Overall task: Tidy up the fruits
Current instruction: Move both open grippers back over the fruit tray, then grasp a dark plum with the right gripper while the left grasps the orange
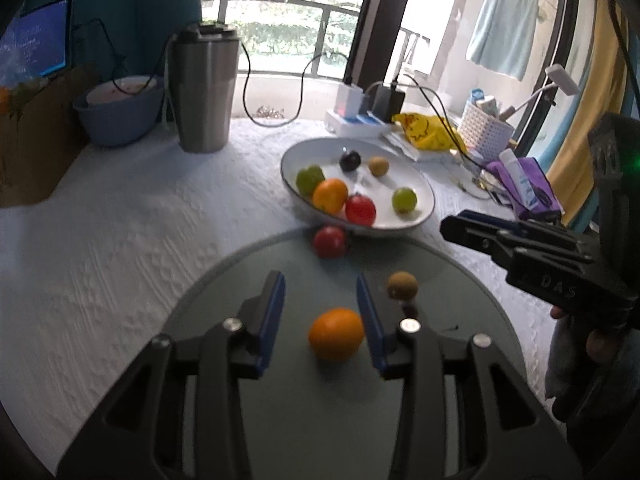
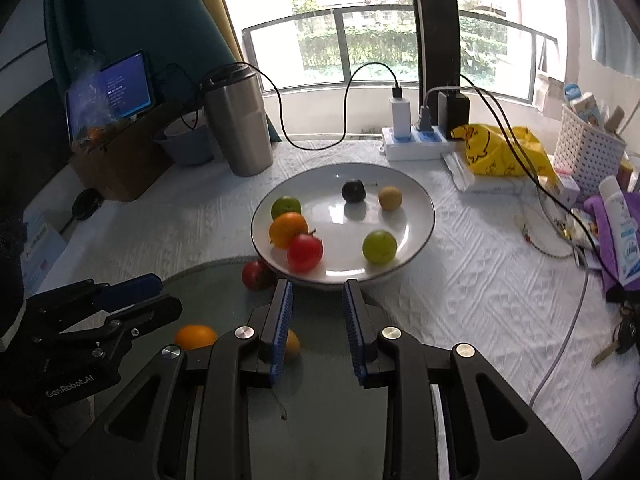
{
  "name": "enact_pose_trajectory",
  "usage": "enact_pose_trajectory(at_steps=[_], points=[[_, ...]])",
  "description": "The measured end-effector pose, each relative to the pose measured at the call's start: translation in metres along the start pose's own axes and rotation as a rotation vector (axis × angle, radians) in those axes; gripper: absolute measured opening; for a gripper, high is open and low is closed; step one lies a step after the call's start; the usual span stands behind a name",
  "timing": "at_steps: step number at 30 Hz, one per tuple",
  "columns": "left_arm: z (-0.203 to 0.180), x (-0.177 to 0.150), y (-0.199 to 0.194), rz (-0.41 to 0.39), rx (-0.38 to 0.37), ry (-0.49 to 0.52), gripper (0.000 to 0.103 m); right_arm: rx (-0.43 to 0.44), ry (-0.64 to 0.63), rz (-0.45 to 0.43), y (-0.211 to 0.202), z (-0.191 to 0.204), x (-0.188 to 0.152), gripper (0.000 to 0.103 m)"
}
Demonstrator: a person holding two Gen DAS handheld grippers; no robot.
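Fruit lies on two dishes. The left gripper [image 1: 320,312] is spread wide over the grey-green plate [image 1: 248,264], an orange [image 1: 336,334] resting between its blue fingers, close to the right one, ungripped. Ahead and right of it sits a kiwi [image 1: 403,285]; farther ahead a red fruit [image 1: 329,241] touches the white bowl [image 2: 424,200]. The right gripper [image 2: 318,320] also stands parted and empty, just short of the bowl's near rim, which holds six fruits.

Left gripper [image 1: 320,316] and right gripper [image 2: 318,328], jaws apart.
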State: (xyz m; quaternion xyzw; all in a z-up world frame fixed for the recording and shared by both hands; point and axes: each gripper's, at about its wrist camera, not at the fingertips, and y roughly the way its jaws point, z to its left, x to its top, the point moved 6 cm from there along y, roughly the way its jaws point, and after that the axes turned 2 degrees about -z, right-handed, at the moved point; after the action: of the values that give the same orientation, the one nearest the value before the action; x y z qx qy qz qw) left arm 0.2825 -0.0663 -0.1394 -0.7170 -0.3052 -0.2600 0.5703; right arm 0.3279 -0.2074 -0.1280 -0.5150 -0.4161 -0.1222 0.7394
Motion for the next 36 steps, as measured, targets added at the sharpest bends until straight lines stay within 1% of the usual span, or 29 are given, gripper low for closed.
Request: enact_pose_trajectory(at_steps=[4, 11, 14, 18, 23, 25, 26, 27, 30, 36], points=[[-0.002, -0.012, 0.007, 0.032, -0.002, -0.011, 0.042, 0.007, 0.01, 0.007, 0.0, -0.002, -0.011, 0.028], [-0.01, -0.024, 0.022, 0.074, 0.003, 0.015, 0.043, 0.036, 0.024, 0.041, 0.004, -0.002, -0.033, 0.028], [-0.013, -0.027, 0.027, 0.094, 0.023, 0.037, 0.043, 0.046, 0.027, 0.048, 0.003, -0.001, -0.039, 0.028], [-0.013, -0.028, 0.033, 0.116, 0.036, 0.041, 0.042, 0.058, 0.026, 0.049, 0.001, 0.001, -0.041, 0.028], [-0.012, -0.029, 0.034, 0.118, 0.025, 0.049, 0.042, 0.075, 0.018, 0.054, 0.001, 0.008, -0.042, 0.029], [-0.012, -0.028, 0.034, 0.119, 0.019, 0.053, 0.037, 0.088, 0.008, 0.059, 0.002, 0.013, -0.042, 0.029], [-0.012, -0.029, 0.033, 0.119, 0.017, 0.056, 0.037, 0.093, 0.002, 0.061, 0.002, 0.016, -0.042, 0.031], [-0.012, -0.029, 0.033, 0.118, 0.014, 0.057, 0.037, 0.1, -0.007, 0.063, 0.003, 0.019, -0.042, 0.035], [-0.01, -0.03, 0.03, 0.118, 0.004, 0.053, 0.037, 0.12, -0.029, 0.069, 0.004, 0.028, -0.042, 0.037], [-0.002, -0.028, 0.019, 0.098, -0.004, 0.034, 0.037, 0.103, -0.072, 0.098, 0.016, 0.038, -0.043, 0.037]])
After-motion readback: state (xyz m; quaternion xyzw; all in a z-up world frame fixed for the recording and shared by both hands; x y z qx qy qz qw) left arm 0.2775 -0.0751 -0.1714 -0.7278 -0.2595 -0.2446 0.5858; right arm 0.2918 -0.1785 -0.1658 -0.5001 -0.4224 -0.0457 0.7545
